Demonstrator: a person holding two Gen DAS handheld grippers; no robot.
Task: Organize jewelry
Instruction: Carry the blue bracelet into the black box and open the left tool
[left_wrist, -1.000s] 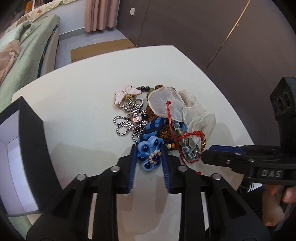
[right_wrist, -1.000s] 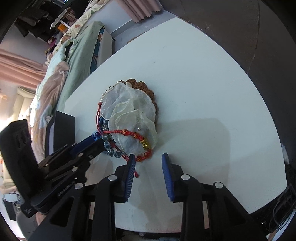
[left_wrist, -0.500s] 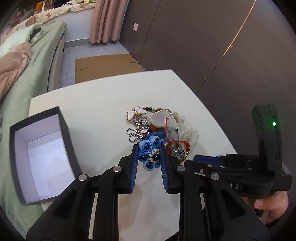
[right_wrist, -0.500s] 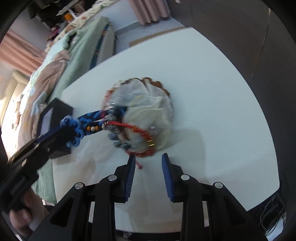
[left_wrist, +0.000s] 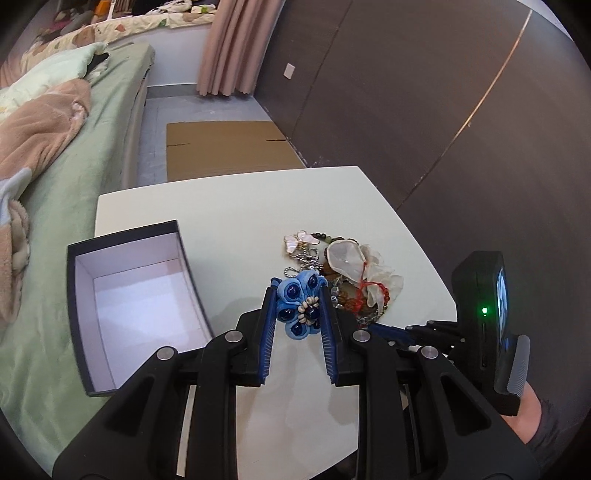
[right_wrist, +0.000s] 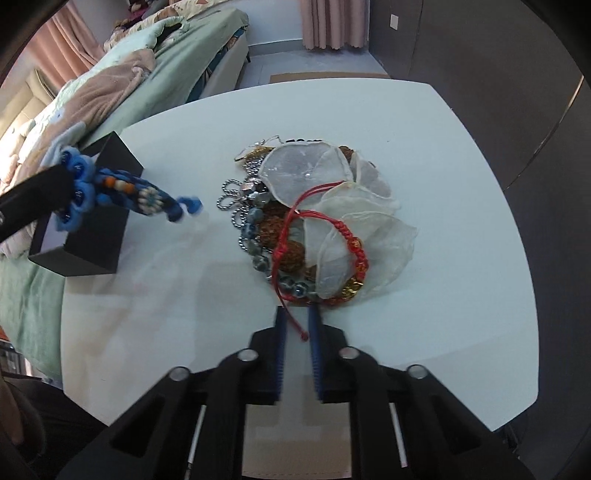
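Our left gripper (left_wrist: 298, 295) is clamped on the blue flower ornament (left_wrist: 300, 308), which we hold up off the white table (left_wrist: 229, 206); from the right wrist view its braided blue tail with white and orange beads (right_wrist: 147, 192) trails out toward the jewelry pile, a little blurred. Just to our left sits the open black box (left_wrist: 131, 295), its pale inside showing nothing in it. Our right gripper (right_wrist: 297, 317) has its fingers drawn close together, with the loose end of the red cord bracelet (right_wrist: 325, 236) lying between them; we cannot tell whether they actually pinch it. That bracelet lies on the pile with the sheer white petals (right_wrist: 343, 206), the grey glass beads (right_wrist: 258, 236), the silver ball chain (right_wrist: 232, 192) and, at the far side, the butterfly charm (left_wrist: 301, 238).
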